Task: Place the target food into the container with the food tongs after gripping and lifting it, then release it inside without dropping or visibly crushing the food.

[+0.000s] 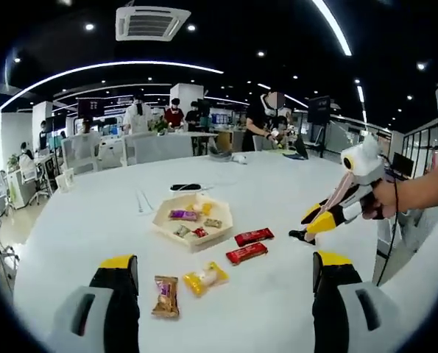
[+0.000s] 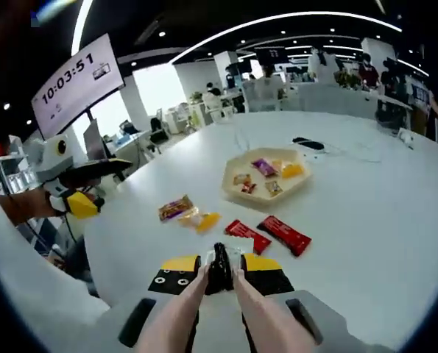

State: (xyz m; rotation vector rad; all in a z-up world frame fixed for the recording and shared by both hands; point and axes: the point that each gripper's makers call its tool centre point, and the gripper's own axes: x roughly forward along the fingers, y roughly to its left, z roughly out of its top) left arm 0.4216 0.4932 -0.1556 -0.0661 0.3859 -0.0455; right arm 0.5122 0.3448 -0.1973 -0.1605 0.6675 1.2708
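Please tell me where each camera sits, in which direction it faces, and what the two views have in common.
Left gripper view: rides on the left gripper, facing across the white table; the right gripper and a hand enter from the right.
Right gripper view: rides on the right gripper, which holds food tongs; the left gripper shows at left.
Shared: the hexagonal tray, red snack packets.

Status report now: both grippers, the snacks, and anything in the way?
Left gripper open, empty. Right gripper shut on tongs, tongs empty. Red packets on table beside tray. Path clear.
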